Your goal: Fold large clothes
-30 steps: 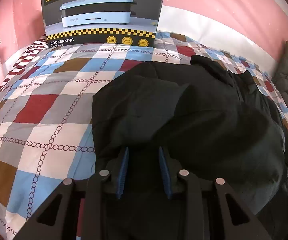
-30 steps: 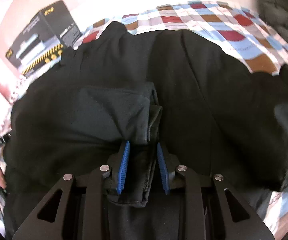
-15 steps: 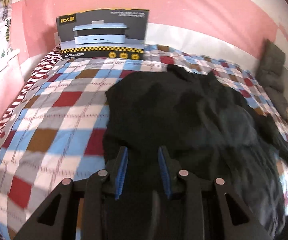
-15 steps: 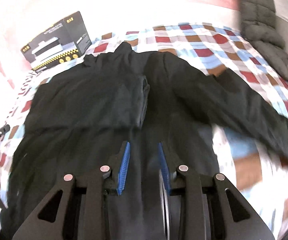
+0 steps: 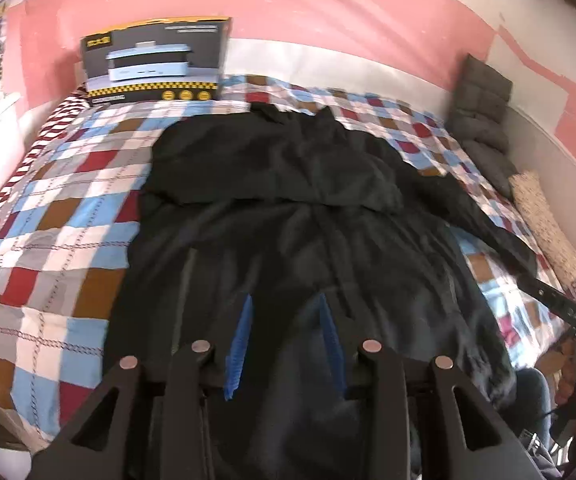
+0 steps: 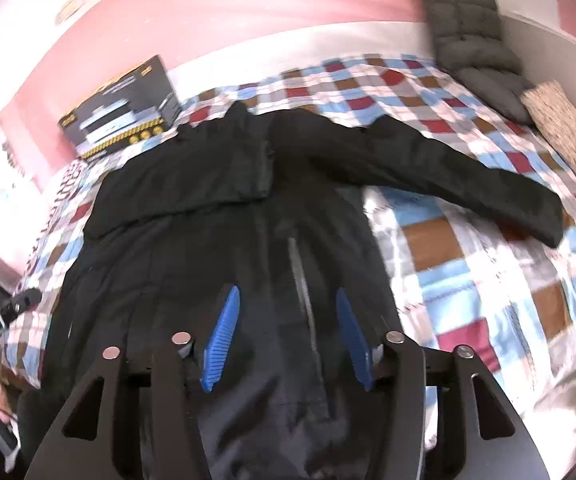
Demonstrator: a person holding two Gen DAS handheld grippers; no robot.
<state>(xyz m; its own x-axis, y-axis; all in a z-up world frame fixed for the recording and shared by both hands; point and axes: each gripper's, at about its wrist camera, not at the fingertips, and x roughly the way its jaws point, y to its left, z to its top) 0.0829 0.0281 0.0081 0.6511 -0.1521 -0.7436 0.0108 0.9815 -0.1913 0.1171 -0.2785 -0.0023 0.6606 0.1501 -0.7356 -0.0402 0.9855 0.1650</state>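
Black jacket [image 5: 288,208] lies flat on the checked bedspread [image 5: 47,216], long axis running from the near edge of the bed toward the far pink wall; collar at the far end, hem nearest the grippers. One sleeve is folded across the chest; the other sleeve [image 6: 468,184] lies stretched out sideways over the bedspread. An appliance box [image 5: 155,64] stands beyond the collar.

Left gripper [image 5: 285,344]: jaws have just been opening slightly, blue pads apart, nothing between them; jacket lies below.

Right gripper [image 6: 288,336]: jaws have just been opening, wide apart, empty, above the zipper line.
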